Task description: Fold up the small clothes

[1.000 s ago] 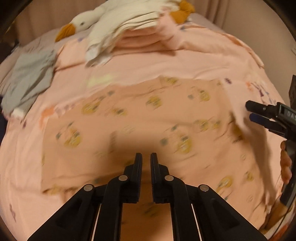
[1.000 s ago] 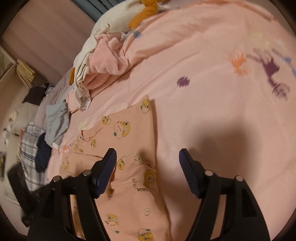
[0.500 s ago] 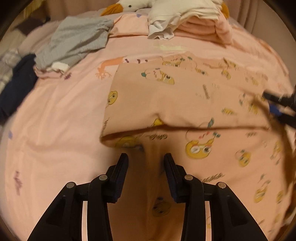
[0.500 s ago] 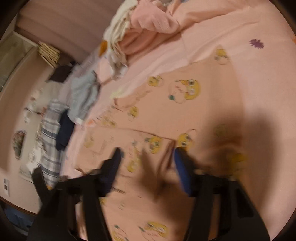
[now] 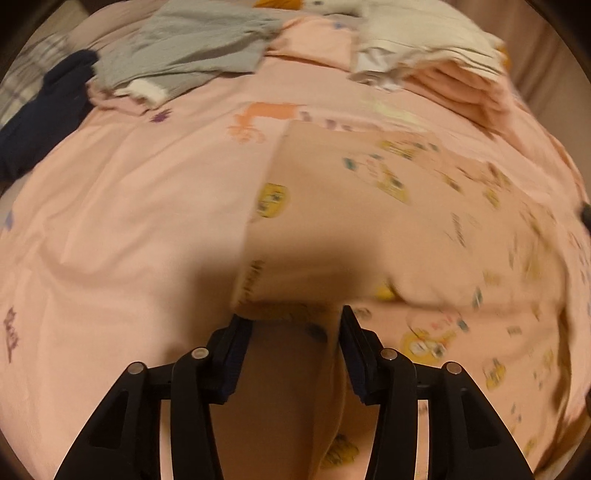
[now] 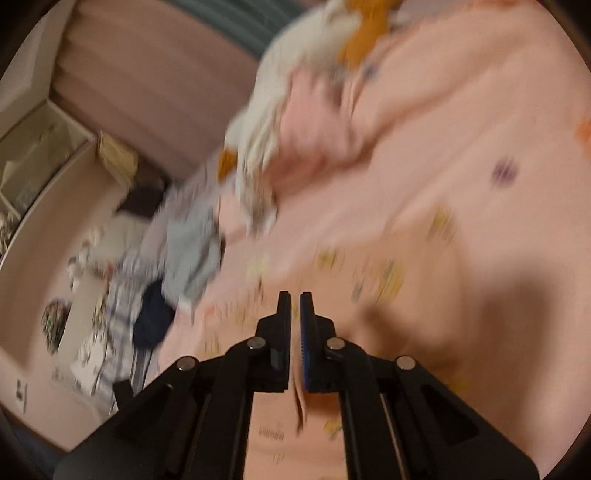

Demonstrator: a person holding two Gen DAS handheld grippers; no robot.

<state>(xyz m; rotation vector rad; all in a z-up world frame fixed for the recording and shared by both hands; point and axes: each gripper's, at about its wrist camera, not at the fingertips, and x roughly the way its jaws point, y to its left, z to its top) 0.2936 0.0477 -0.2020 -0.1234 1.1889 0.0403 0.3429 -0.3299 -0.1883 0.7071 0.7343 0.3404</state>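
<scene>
Change since earlier frames: left gripper, formerly closed over the garment's middle, now sits at the garment's near-left corner with jaws parted, having just been opening. Right gripper, formerly wide over the garment's edge, has just been closing and is now pinched on a fold of it.

Left wrist view:
- Garment: peach, printed with yellow cartoon figures, lying on the bedsheet. A folded layer lies over the lower layer; its folded edge runs just beyond the fingertips.
- Left gripper: jaws apart, pads not pressing anything; cloth lies beneath and between them.
- Grey top: far left, crumpled on the sheet.
- Navy item: left edge, beside the grey top.
- Stack: far right, white cloth over pink folded cloth.
- Plush: orange and white, at the top edge, mostly cut off.
- Picture blurred toward the right.

Right wrist view:
- Right gripper: jaws nearly together, a thin pleat of peach cloth clamped between the pads and hanging below them.
- Garment spreads ahead of and beneath the gripper; print blurred.
- Stack: ahead, upper centre, white over pink.
- Grey top and navy item: left of the gripper, at the bed's edge.
- Plush: top.
- Whole view heavily blurred.
</scene>
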